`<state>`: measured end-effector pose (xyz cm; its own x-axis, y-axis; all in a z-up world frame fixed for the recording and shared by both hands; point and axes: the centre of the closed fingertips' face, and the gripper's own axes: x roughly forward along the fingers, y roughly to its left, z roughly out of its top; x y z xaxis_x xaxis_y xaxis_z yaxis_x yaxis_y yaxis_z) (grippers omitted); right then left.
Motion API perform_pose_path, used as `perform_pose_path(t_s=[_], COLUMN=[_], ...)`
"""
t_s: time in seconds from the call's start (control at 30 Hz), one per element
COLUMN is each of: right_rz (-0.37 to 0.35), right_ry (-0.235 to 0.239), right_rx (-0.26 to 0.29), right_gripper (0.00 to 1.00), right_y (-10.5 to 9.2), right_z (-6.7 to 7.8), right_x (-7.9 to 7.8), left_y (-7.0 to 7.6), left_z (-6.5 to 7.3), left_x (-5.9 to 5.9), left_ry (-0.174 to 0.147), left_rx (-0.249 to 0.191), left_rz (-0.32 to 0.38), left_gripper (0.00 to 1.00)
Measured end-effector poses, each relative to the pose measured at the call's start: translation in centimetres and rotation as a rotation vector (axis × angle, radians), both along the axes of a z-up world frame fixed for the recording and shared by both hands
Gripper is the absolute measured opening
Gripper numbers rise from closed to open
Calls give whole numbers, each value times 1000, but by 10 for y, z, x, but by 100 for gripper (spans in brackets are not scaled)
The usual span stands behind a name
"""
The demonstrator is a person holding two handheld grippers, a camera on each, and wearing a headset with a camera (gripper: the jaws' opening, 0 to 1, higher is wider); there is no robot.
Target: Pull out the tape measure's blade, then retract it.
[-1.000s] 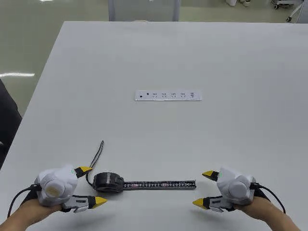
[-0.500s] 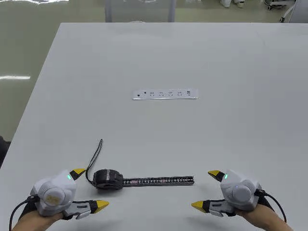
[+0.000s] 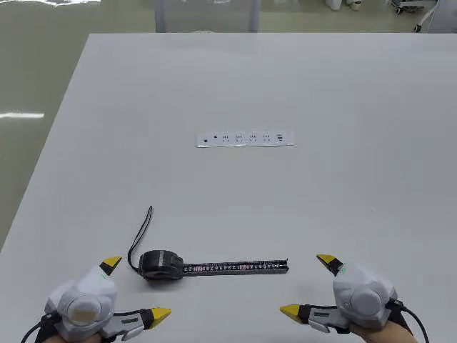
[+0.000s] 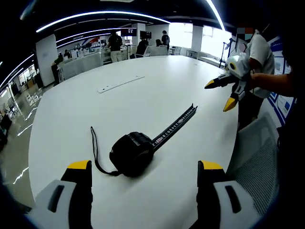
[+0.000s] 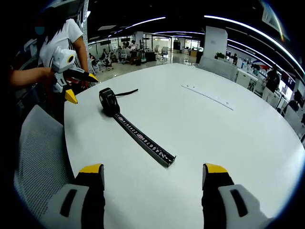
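A black tape measure (image 3: 161, 264) lies on the white table (image 3: 285, 86) near its front edge. Its dark blade (image 3: 235, 268) stays pulled out to the right and lies flat; a black wrist strap (image 3: 141, 232) trails behind the case. My left gripper (image 3: 136, 289) stands open just left of and nearer than the case (image 4: 132, 153), touching nothing. My right gripper (image 3: 308, 286) is open too, a short way right of the blade's end hook (image 5: 169, 162). The blade (image 5: 140, 137) runs from the case (image 5: 109, 101) toward my right jaws.
A white power strip (image 3: 245, 138) lies flat at the table's middle. The floor (image 3: 43, 71) drops off past the left edge. A grey mesh chair (image 5: 33, 157) stands by the near edge. People and desks stand far behind.
Both grippers have drawn back toward me, away from the tape measure. The case and the pulled-out blade lie as before. The head camera shifted slightly.
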<state>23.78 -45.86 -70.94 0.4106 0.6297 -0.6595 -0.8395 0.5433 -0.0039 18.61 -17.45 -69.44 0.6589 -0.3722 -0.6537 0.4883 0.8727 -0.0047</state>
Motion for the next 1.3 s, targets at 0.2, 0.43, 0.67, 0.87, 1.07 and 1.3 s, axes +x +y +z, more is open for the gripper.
perform_pose_path(t_s=[0.2,0.43,0.67,0.87,1.07,1.3], right_rz=[-23,-58,-87,-108,-125,-132], right_ry=[-9,-16,-20,-27,-30,-30], right_rx=[3,17,27,43,55,64], right_gripper=[90,94,97,97,97,97], right_y=[1,1,1,1,4,8], right_z=[6,10,13,16,17,20], right_x=[-6,-9,-14,-20,-25,-28], left_y=[-2,-3,-5,-2,-2,-6], left_z=[0,3,8,14,19,17], left_x=[-9,-17,-21,-22,-22,-23], left_ry=[1,-5,-33,-70,-86,-87], left_rx=[-11,-17,-7,-18,-22,-23], left_rz=[56,111,149,211,255,293], left_gripper=[96,99,99,99,99,99])
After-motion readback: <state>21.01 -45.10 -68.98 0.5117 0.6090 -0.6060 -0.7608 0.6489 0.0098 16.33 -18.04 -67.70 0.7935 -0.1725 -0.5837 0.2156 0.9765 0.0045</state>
